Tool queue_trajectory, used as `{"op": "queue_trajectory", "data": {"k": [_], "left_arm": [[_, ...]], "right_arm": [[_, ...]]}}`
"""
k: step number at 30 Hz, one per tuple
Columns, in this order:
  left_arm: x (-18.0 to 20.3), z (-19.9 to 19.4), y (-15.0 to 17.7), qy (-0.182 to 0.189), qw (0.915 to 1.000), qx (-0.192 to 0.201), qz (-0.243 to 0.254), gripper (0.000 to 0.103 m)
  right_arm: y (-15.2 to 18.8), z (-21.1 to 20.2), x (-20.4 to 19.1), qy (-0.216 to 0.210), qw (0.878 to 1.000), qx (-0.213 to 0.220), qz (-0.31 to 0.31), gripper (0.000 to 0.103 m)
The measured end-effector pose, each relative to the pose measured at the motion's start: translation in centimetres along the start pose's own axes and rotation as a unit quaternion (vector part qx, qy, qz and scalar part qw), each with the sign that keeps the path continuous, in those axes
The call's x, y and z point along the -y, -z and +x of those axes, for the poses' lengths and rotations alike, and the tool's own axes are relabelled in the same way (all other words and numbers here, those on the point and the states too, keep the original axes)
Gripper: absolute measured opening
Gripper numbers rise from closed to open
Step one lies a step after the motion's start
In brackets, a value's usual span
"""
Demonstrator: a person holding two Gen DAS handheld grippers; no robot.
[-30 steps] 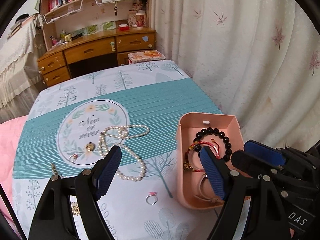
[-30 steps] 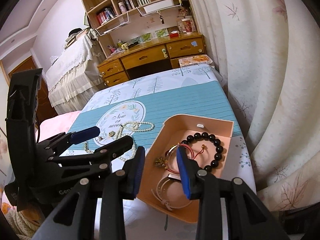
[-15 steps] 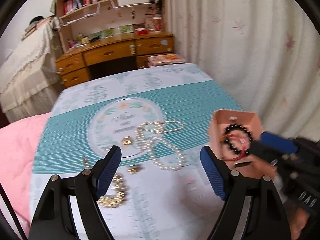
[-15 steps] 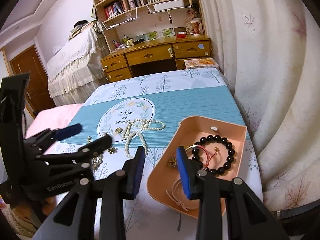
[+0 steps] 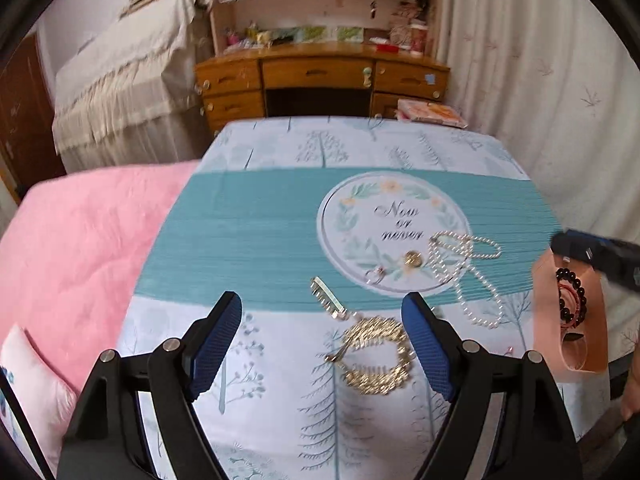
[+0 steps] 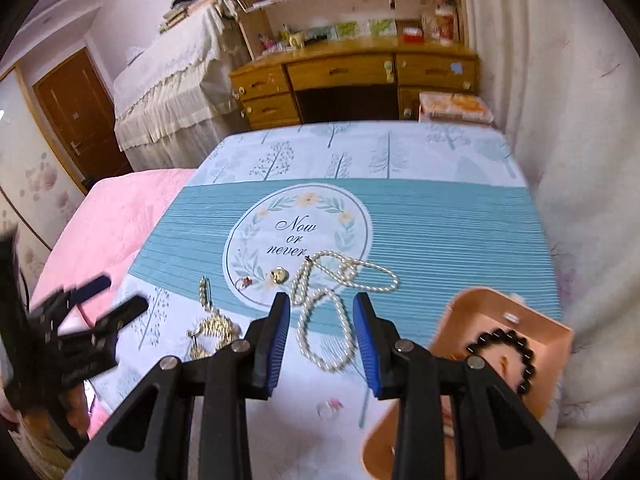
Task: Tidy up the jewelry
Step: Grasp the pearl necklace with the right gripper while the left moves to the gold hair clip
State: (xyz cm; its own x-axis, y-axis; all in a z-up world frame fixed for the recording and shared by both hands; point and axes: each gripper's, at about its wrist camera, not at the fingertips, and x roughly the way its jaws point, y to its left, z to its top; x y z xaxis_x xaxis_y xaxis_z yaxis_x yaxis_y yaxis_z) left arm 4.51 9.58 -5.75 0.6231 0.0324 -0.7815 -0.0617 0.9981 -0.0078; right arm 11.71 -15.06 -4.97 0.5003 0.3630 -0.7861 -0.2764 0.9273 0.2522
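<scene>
Since 1 second ago the left tongs (image 5: 322,344) have swung away from the pink tray (image 5: 540,320) toward the left part of the tabletop (image 5: 248,236), so the tray that sat right under them now lies at the far right edge of their view, and the gold chain bracelet (image 5: 374,354) has come between their blue pads; the right tongs (image 6: 322,340) have shifted off the tray as well and now look down on the pearl necklace (image 6: 328,308). Both tongs are open and hold nothing: the left pair gapes wide, the right pair is narrower. The bracelet lies in a loose heap just inside the left tongs' right pad (image 5: 426,346), with a gold hair clip (image 5: 328,300) touching or nearly touching its far end, and a small ring (image 5: 374,276) and a gold round piece (image 5: 412,258) lie farther on by the printed wreath. The tray already holds a black bead bracelet (image 6: 506,350) and other pieces. The step in hand looks like picking up the gold bracelet with the left tongs. To do it well, I would centre the heap between the pads first, since it sits off to the right, then lower until the tips meet the cloth and close on the thickest bunch of links, keeping clear of the clip so it is not dragged along. A chain will likely slump and dangle, so a slow lift and a low carry to the tray seem wise.
</scene>
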Motion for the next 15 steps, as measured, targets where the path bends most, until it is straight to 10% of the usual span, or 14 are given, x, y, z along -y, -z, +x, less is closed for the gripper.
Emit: {"op": "queue_trajectory", "data": {"k": [15], "left_arm": [[1.6, 4.7, 2.8, 0.059, 0.9952, -0.075, 0.024, 0.081]], "right_arm": [[1.6, 9.8, 0.5, 0.044, 0.988, -0.148, -0.021, 0.033]]}}
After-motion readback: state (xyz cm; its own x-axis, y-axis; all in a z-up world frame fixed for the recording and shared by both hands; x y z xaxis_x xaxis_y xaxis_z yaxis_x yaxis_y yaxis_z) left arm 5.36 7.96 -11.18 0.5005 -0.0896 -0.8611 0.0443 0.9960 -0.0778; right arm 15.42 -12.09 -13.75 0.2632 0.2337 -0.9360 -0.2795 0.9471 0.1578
